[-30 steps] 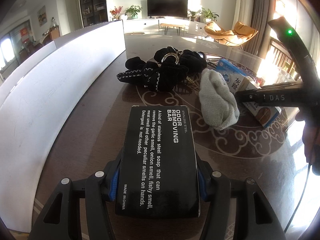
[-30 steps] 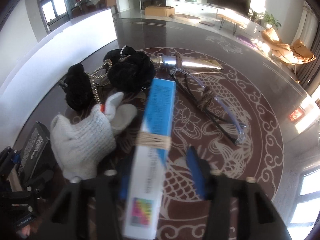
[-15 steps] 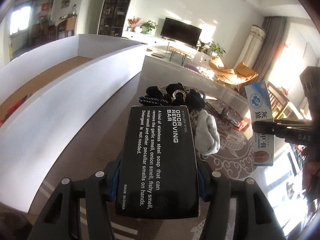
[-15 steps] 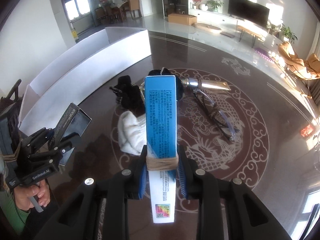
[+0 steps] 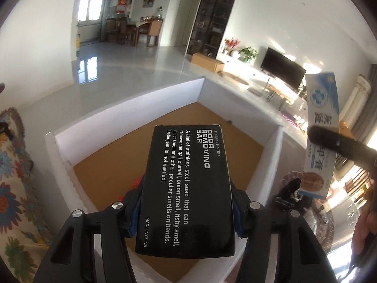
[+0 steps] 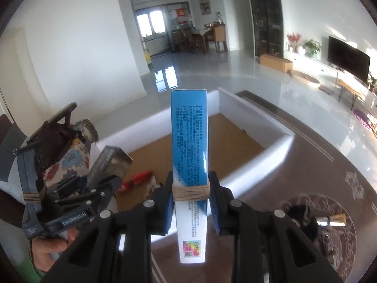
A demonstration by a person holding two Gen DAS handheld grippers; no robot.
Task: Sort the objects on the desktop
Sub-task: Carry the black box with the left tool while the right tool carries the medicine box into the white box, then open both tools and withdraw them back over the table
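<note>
Black soap box sits pinched in the left gripper mid-frame, over the white bin; right gripper clamps the blue carton. I'd lower both well inside the walls before letting go, clear of the red item.

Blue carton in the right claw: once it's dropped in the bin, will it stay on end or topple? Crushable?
The blue carton is tall and narrow, so on end it would likely tip flat. It looks like thin card, probably light; the right claw shows no visible denting. The twine band at the grip may limit slipping.
</note>
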